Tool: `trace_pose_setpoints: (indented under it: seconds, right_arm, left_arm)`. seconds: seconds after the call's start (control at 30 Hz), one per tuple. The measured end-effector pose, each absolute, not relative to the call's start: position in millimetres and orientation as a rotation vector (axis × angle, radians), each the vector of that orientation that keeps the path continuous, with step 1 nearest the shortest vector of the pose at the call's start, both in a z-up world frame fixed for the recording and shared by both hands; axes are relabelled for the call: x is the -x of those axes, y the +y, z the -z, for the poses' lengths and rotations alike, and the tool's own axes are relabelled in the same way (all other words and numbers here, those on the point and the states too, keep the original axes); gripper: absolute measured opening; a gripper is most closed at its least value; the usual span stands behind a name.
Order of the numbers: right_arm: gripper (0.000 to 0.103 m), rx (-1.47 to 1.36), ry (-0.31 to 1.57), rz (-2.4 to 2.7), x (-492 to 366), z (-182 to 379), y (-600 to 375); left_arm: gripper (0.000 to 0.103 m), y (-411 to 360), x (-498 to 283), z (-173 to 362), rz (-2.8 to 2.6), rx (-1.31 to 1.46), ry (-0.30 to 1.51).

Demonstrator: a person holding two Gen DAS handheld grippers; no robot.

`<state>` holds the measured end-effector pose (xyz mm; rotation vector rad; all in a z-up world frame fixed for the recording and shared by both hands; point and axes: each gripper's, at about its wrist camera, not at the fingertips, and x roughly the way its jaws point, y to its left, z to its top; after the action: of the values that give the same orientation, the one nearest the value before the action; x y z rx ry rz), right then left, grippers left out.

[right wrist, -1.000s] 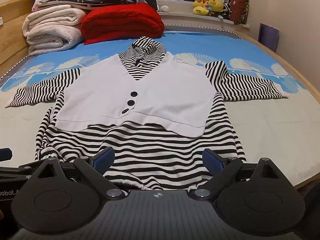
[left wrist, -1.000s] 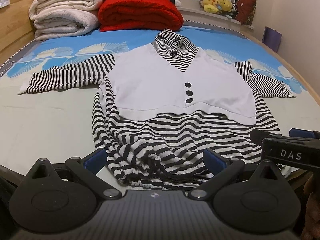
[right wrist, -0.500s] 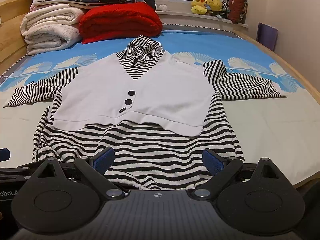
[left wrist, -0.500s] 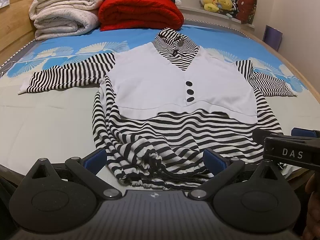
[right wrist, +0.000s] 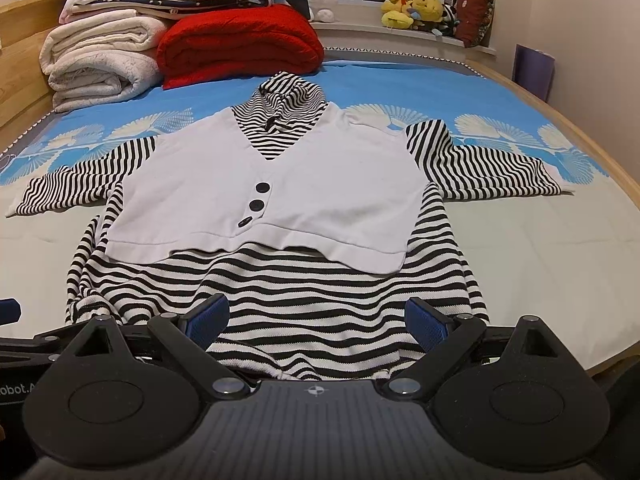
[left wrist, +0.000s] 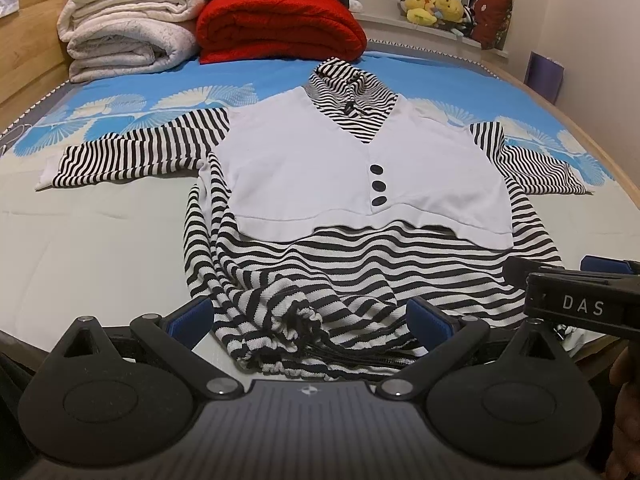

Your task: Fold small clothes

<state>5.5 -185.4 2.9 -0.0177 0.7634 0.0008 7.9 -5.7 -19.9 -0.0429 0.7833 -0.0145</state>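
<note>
A black-and-white striped hooded top (left wrist: 360, 264) (right wrist: 304, 280) with a white vest front and three dark buttons lies face up on the bed, sleeves spread to both sides. Its lower left hem is bunched and rumpled (left wrist: 272, 320). My left gripper (left wrist: 310, 316) is open, its blue pads either side of that bunched hem, just above it. My right gripper (right wrist: 316, 320) is open over the middle-right of the hem, nothing between its pads. The right gripper's body marked DAS (left wrist: 580, 304) shows at the right of the left wrist view.
Rolled white blankets (left wrist: 124, 36) and a folded red blanket (left wrist: 280, 24) lie at the head of the bed. Plush toys (right wrist: 416, 8) sit on the window ledge. The wooden bed rail (right wrist: 592, 152) runs along the right. The blue patterned sheet (left wrist: 160, 92) covers the mattress.
Both grippers have crept slightly forward over the hem; the top looks a little nearer. Both stay open and the garment has not moved.
</note>
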Motion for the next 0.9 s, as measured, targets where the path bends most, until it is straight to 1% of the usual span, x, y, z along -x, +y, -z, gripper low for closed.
trace_pose_setpoints:
  seconds: [0.1,0.17,0.23,0.37,0.4,0.43,0.47,0.53,0.57,0.6,0.7,0.83,0.9]
  right_arm:
    - [0.095,0.017,0.764,0.000,-6.3,-3.5,-184.8]
    - [0.095,0.015,0.765,0.002,-6.5,-4.1,-184.4]
    - [0.095,0.012,0.765,0.006,-6.4,-4.4,-185.4]
    - [0.095,0.000,0.766,0.013,-7.4,-5.8,-186.3]
    - [0.095,0.001,0.762,0.014,-7.5,-6.0,-186.3]
    - [0.093,0.004,0.755,0.017,-7.1,-6.8,-186.1]
    - [0.088,0.005,0.745,0.019,-6.8,-7.5,-186.1]
    - [0.082,0.002,0.709,0.030,-5.2,-11.1,-187.5]
    - [0.078,-0.006,0.690,0.030,-5.1,-13.6,-189.0]
    - [0.077,-0.020,0.670,0.027,-5.1,-16.5,-191.0]
    - [0.074,-0.021,0.621,0.032,-4.9,-25.5,-195.9]
    - [0.073,-0.025,0.619,0.006,-15.6,-41.4,-205.4]
    - [0.073,0.002,0.615,-0.011,-25.7,-53.8,-206.3]
  left_arm:
    - [0.101,-4.4,-7.2,14.6,0.028,0.056,0.763]
    - [0.095,-0.4,-7.1,7.4,0.034,0.079,0.738]
    - [0.082,4.8,-10.9,-2.0,0.042,0.106,0.733]
    - [0.068,20.6,-30.7,-27.8,0.029,0.132,0.704]
    - [0.063,24.0,-38.8,-34.6,0.022,0.120,0.686]
    - [0.056,26.5,-48.9,-40.1,0.010,0.091,0.675]
    - [0.051,31.2,-60.6,-46.7,0.010,0.086,0.657]
    - [0.032,43.7,-86.1,-59.1,0.012,0.090,0.615]
    - [0.028,52.6,-102.3,-64.4,0.001,0.091,0.595]
    - [0.021,62.3,-116.0,-68.5,-0.010,0.097,0.578]
    - [0.019,101.6,-165.3,-72.5,-0.069,0.137,0.559]
    - [0.019,173.1,-225.2,-53.1,-0.176,0.223,0.636]
    - [0.019,210.9,-239.1,-46.6,-0.230,0.246,0.648]
